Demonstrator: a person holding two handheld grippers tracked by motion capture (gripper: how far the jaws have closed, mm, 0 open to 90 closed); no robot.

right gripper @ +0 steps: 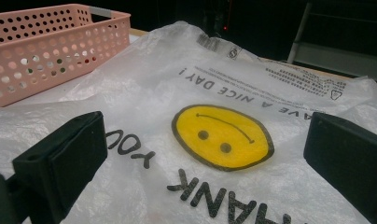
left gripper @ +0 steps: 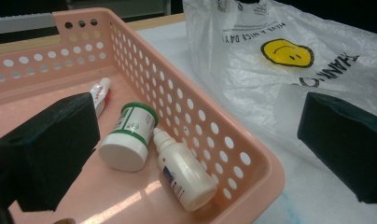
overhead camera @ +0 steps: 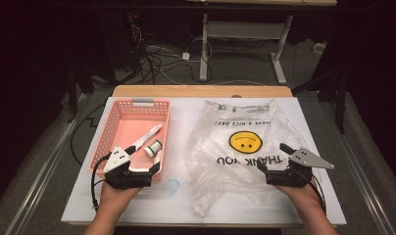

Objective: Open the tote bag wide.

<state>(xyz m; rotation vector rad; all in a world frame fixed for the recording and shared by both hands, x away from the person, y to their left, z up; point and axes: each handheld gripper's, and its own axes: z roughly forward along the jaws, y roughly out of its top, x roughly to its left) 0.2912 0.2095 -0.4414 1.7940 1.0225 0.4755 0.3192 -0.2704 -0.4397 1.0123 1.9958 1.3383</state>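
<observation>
1. High view: my left gripper [overhead camera: 146,165] hangs over the near right corner of the pink perforated plastic basket [overhead camera: 118,117], jaws spread, empty. My right gripper [overhead camera: 273,159] rests at the right edge of the clear plastic smiley bag [overhead camera: 235,166], also spread.
2. Left gripper view: white green-banded jar [left gripper: 129,136] and white dropper bottle [left gripper: 184,173] lie touching near the basket wall; a white tube [left gripper: 101,94] farther back. Best to drop lower and straddle the bottle crosswise.
3. Right gripper view: bag lies flat; its mouth needs lifting first.
</observation>
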